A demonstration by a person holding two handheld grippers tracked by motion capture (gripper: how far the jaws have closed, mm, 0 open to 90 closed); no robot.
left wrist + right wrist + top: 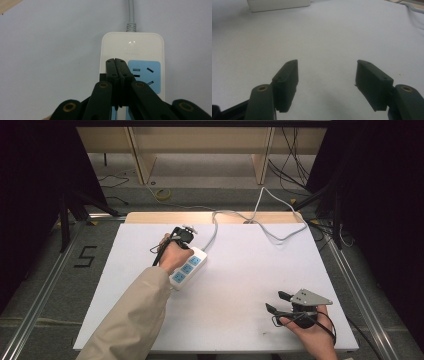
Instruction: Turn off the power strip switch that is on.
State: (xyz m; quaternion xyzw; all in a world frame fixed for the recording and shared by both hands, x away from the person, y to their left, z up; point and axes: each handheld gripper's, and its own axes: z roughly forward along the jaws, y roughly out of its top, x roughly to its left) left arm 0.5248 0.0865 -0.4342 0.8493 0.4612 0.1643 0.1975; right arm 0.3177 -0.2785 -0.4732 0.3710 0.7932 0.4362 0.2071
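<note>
Left tool (118, 61) pinched shut, tips over power strip (132, 47), long axis running ahead; right tool (325, 80) wide, empty, well apart.

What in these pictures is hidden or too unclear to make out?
- High view: part of the power strip lies under the left hand.
- Left gripper view: the shut left gripper covers the strip's lower sockets; the embossed lettering is too faint to read.
- Right gripper view: the top edge cuts off the strip, beyond the open right gripper.
</note>
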